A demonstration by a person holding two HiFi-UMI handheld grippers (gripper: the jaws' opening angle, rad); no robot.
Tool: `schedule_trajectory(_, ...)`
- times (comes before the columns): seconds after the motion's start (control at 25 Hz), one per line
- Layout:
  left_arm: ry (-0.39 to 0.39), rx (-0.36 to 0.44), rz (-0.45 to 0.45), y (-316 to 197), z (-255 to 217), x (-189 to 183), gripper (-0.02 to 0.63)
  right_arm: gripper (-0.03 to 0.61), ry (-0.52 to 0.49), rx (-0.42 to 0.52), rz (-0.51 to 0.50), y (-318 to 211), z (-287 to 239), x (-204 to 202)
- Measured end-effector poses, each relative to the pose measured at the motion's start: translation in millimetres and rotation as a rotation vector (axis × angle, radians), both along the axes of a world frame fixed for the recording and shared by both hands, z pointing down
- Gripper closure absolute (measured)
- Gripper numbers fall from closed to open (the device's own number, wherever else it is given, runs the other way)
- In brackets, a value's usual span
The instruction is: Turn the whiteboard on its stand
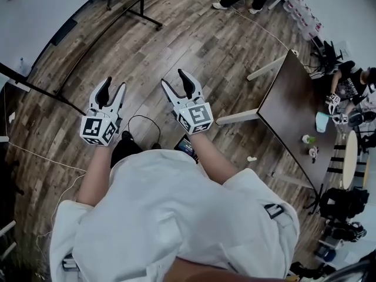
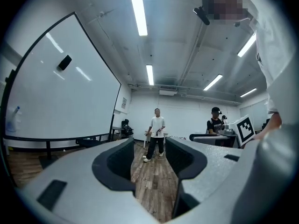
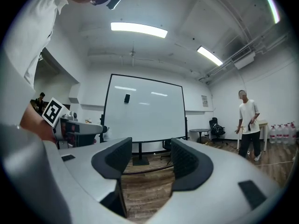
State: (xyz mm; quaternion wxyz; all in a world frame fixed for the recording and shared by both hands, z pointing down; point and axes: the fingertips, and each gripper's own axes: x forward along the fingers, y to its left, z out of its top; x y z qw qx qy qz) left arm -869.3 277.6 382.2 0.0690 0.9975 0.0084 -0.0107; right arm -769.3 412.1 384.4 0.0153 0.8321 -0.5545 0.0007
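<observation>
I have the left gripper (image 1: pixel 115 84) and right gripper (image 1: pixel 176 80) both agape, nothing between the jaws. The whiteboard (image 3: pixel 144 108) stands well apart, straight ahead of the right gripper.

Wood plank floor (image 1: pixel 194 46) under me. Black cable (image 1: pixel 143 117) looped on it near my feet. Dark table (image 1: pixel 288 98) to my right, pale legs; teal container (image 1: pixel 322 122) on it toward far side. Person in white shirt (image 2: pixel 157 129) standing on floor, well apart from me. Person in black shirt (image 2: pixel 215 123), capped, at table. Ceiling light strips (image 2: pixel 138 8) lit. Water bottles (image 3: pixel 281 133) in row along wall.
</observation>
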Motion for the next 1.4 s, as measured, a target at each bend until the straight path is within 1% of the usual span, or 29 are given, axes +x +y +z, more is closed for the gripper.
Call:
schedule_trajectory(0.16,0.014,-0.003,0.003,-15,2,22,0.422,0.331,0.012,-0.01,0.006,-8,5,25)
schedule_trajectory(0.36,0.029,-0.002,0.023,-40,6,64,0.422,0.333,0.021,-0.036,0.045,-20,14,73)
schedule_trajectory(0.44,0.032,-0.008,0.033,-56,9,84,0.422,0.333,0.02,-0.043,0.061,-33,17,93)
schedule_trajectory(0.8,0.016,-0.03,0.079,-156,20,178,0.422,0.333,0.013,-0.05,0.103,-136,14,178)
schedule_trajectory(0.96,0.011,-0.04,0.1,-199,20,212,0.422,0.333,0.005,-0.042,0.117,-182,8,208)
schedule_trajectory(1.12,0.022,-0.034,0.113,-234,14,243,0.422,0.333,-0.006,-0.034,0.117,-221,3,237)
schedule_trajectory(1.28,0.022,-0.041,0.103,-269,18,268,0.422,0.333,-0.008,-0.044,0.109,-253,7,261)
schedule_trajectory(1.4,0.012,-0.043,0.103,-288,23,294,0.422,0.333,-0.019,-0.036,0.112,-270,11,286)
